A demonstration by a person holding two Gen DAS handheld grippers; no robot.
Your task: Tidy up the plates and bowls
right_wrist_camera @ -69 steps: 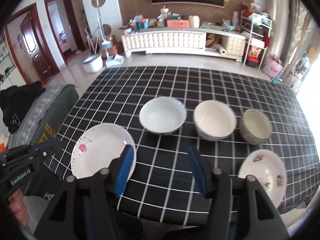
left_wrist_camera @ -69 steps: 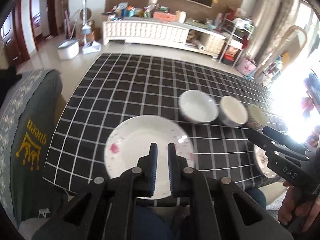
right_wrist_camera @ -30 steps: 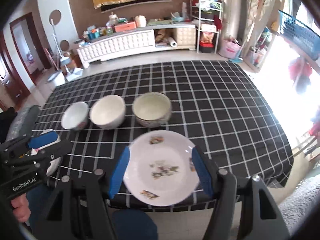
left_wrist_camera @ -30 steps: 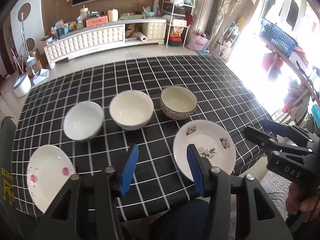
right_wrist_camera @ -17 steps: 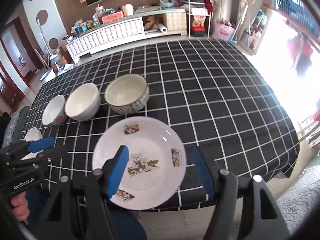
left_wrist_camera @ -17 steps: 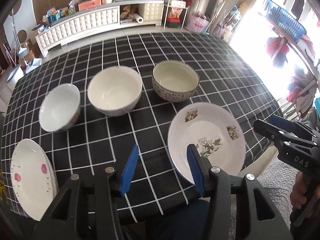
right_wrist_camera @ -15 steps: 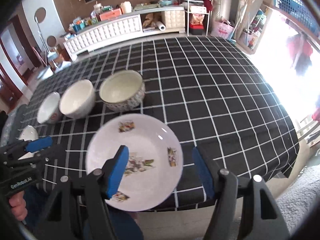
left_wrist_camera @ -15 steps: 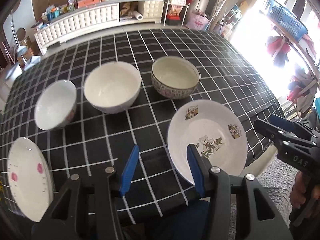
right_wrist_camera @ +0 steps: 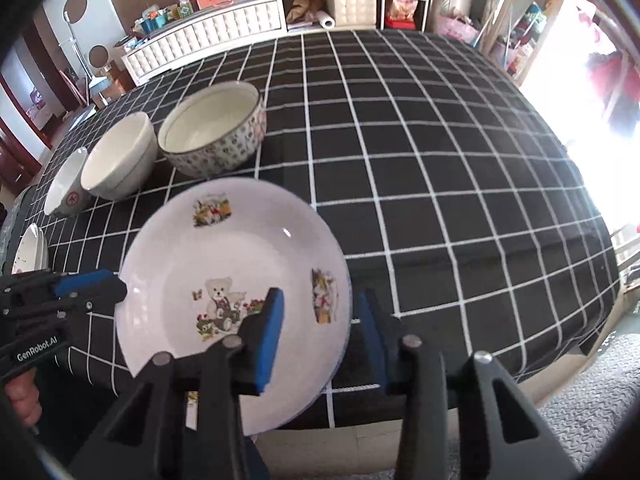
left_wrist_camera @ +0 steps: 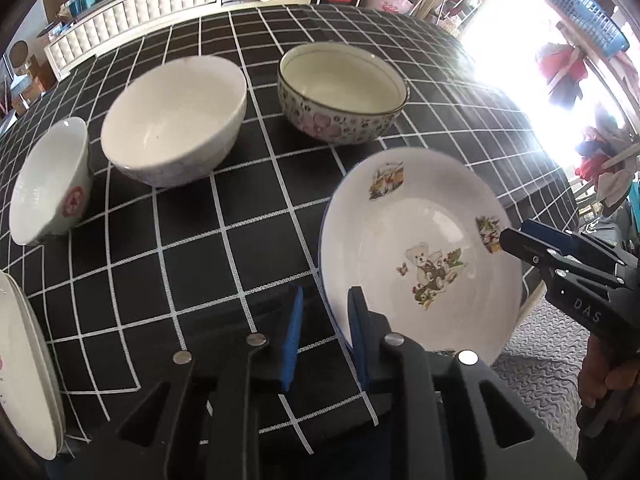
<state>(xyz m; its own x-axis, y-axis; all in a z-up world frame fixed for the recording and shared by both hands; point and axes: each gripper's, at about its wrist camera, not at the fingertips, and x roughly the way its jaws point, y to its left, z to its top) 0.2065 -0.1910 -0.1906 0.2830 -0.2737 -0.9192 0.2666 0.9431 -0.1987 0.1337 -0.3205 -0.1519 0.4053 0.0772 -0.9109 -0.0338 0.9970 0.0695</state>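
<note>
Both tongs closing in on the bear plate at the worktop's near edge.

The left tongs straddle its left rim, narrowed but not yet clenched; the right tongs gape across its right rim, gripping nothing. Next, I judge: pinch, lift, carry it to the pink-flowered plate far left of it. Three bowls, floral bowl, cream bowl and small bowl, stand behind, clear of that path.
</note>
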